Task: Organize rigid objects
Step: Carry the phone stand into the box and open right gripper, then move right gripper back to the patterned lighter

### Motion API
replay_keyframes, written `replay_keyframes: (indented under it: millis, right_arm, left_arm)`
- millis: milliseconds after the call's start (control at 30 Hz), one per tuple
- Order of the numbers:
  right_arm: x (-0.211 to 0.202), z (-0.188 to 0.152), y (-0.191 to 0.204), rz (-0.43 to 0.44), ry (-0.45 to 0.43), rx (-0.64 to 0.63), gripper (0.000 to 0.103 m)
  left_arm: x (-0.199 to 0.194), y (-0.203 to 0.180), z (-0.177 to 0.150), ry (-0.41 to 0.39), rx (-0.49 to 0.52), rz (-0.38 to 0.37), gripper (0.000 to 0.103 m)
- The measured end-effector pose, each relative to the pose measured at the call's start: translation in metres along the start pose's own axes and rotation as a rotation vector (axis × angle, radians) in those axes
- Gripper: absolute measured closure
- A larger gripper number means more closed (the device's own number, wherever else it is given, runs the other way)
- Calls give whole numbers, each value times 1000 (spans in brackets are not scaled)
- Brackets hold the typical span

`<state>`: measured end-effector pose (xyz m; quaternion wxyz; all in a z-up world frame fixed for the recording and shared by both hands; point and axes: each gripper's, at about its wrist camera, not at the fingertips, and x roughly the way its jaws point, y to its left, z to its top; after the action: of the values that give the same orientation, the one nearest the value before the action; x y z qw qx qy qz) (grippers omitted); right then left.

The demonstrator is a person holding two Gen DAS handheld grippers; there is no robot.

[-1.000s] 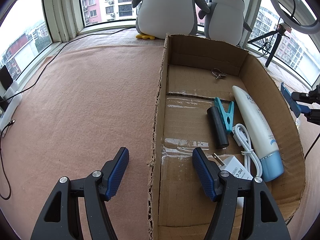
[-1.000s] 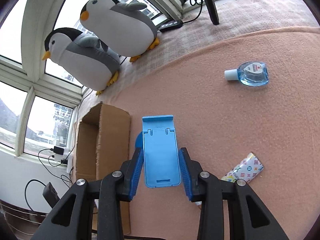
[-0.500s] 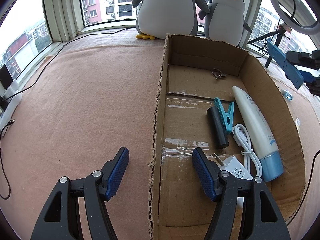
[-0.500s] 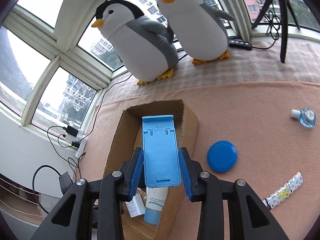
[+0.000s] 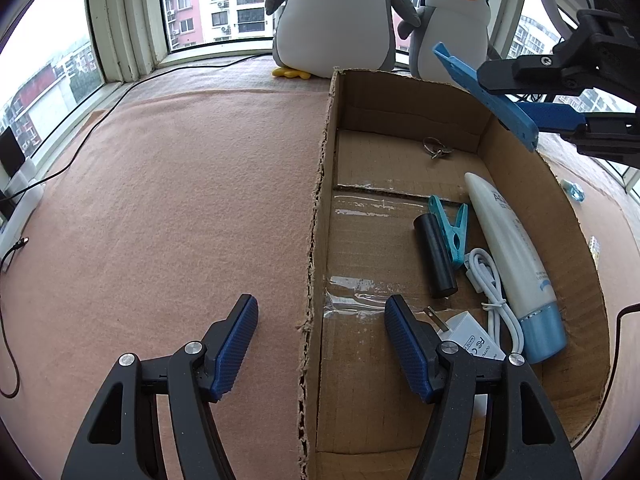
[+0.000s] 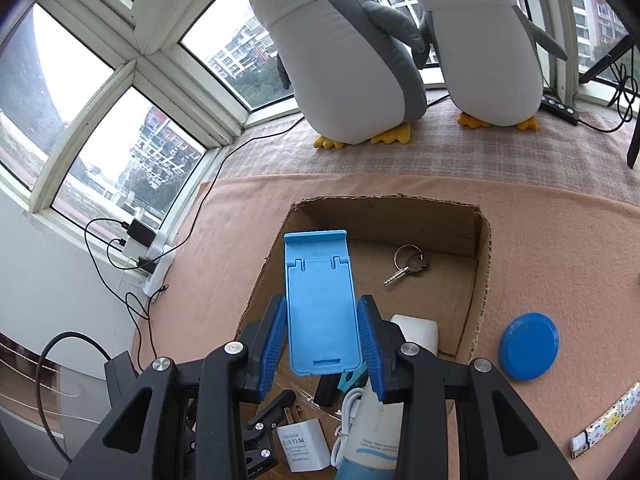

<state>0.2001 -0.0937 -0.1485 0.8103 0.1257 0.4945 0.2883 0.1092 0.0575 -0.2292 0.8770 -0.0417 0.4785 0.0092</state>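
- The right gripper (image 6: 322,346) is clenched on a blue folding phone stand (image 6: 320,300), its pads pressing the stand's two long edges, so the stand's long axis runs forward along the fingers.
- The stand hangs in the air above the open cardboard box (image 6: 482,280); in the left wrist view it (image 5: 486,96) reaches in over the box's (image 5: 320,208) far right corner, tilted.
- Directly below lie a set of keys (image 6: 408,266) at the far end and a white tube with a blue cap (image 5: 516,256), a teal clothes peg (image 5: 450,230), a black cylinder (image 5: 434,256) and a white charger with cable (image 5: 470,338) nearer.
- The coming move likely turns on lowering straight down into the bare floor beside the keys.
- The left gripper (image 5: 320,344) is released and empty, straddling the box's near left wall.
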Motion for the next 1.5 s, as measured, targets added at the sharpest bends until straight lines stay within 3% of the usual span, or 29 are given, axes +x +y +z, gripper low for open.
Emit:
replay_keyframes:
  millis: [67, 133, 200, 333, 700, 1000, 1200, 1500]
  right_arm:
    - [3, 2, 6, -25, -5, -25, 67]
    - [5, 2, 12, -55, -16, -52, 47]
    - [3, 1, 17, -90, -40, -81, 42]
    - [-3, 0, 20, -128, -53, -120, 42]
    - [-20, -8, 10, -131, -86, -103, 42]
    - [-65, -25, -20, -163, -157, -68, 42]
    - [-94, -40, -45, -259, -172, -68, 42]
    - [-131, -76, -88, -347, -172, 52, 42]
  left_arm:
    - [0, 0, 0, 0, 1, 0, 33]
    - [1, 0, 0, 0, 0, -1, 33]
    - [1, 0, 0, 0, 1, -1, 33]
    - [1, 1, 0, -1, 1, 0, 33]
    - [1, 1, -1, -1, 7, 3, 33]
    - [1, 0, 0, -2, 11, 6, 33]
    - [1, 0, -1, -3, 11, 5, 33]
    - [1, 0, -1, -3, 11, 5, 33]
